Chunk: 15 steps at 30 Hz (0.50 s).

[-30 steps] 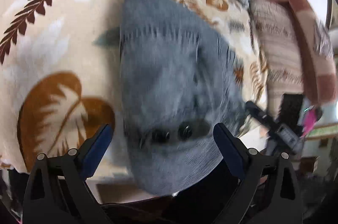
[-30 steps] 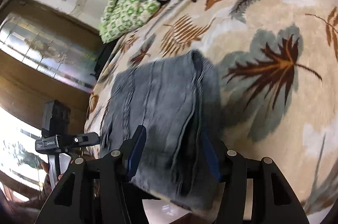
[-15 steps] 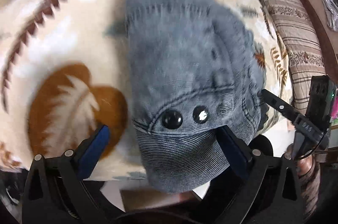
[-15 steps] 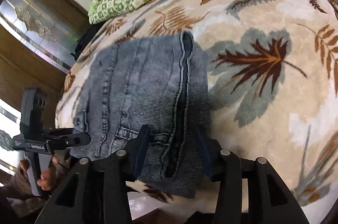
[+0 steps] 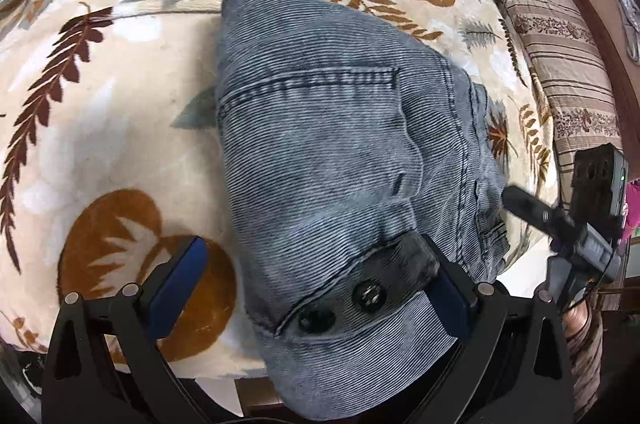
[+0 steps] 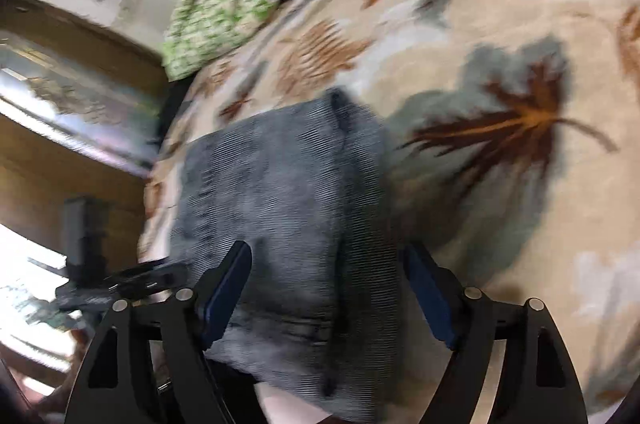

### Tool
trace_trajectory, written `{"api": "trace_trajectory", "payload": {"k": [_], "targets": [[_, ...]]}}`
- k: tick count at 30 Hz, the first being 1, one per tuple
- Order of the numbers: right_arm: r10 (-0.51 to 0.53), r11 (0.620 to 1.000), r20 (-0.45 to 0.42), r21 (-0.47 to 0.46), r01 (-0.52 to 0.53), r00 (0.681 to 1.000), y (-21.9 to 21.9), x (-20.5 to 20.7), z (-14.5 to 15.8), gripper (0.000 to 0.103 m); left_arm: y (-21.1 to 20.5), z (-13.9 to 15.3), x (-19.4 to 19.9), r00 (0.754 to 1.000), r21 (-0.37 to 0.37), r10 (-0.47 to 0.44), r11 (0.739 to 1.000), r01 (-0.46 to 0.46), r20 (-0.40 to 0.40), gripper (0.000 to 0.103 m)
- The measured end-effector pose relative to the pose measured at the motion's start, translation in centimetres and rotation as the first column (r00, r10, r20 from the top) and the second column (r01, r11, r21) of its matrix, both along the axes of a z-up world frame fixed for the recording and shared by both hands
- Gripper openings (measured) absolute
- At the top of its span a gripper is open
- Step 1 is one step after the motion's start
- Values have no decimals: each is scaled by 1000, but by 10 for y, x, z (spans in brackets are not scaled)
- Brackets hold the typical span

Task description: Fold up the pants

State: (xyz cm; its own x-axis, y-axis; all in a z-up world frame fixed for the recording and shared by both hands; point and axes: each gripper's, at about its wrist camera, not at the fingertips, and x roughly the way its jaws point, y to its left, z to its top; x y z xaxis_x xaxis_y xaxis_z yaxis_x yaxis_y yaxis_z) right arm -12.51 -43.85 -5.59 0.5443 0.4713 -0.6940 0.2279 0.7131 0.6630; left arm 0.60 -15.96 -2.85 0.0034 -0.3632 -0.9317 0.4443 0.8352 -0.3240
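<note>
- The pants point(image 5: 344, 160) lie folded into a thick grey bundle on the bed point(image 5: 120, 96), at its near edge; the waistband end with the two snaps point(image 5: 344, 306) hangs out past that edge.
- Your left gripper point(image 5: 316, 288) has its fingers spread wide. One finger sits over the blanket just beside the pants, the other rests against the waistband, and neither pinches cloth.
- Your right gripper point(image 6: 328, 292) has just been opening its fingers. The seam side of the pants lies between them, but the pads stand clear of the cloth, so nothing is held.
- Main risk, as I judge it: with both grips off and the waistband overhanging, the bundle's weight could drag it off the bed, or the top layers could slide and undo the fold.
- Pulling either gripper back along the pants could snag a finger in the waistband or the thick seam and tug the stack open.
- The right view is blurred, so you cannot tell whether the layers are square on that side; check before pressing or leaving the pants.
</note>
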Motion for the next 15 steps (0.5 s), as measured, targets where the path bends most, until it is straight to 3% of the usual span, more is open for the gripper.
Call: {"api": "trace_trajectory", "payload": {"k": [11, 14, 15], "targets": [[21, 999, 41, 30, -23, 999, 11, 6, -6, 102, -6, -14, 11, 999, -34, 13, 999, -14, -50, 103], [11, 1000, 40, 14, -11, 999, 14, 7, -5, 103, -5, -17, 15, 995, -88, 11, 996, -19, -96, 103], [13, 1000, 34, -4, -12, 999, 17, 8, -3, 101, -4, -18, 16, 990, -135, -2, 991, -17, -139, 97]]}}
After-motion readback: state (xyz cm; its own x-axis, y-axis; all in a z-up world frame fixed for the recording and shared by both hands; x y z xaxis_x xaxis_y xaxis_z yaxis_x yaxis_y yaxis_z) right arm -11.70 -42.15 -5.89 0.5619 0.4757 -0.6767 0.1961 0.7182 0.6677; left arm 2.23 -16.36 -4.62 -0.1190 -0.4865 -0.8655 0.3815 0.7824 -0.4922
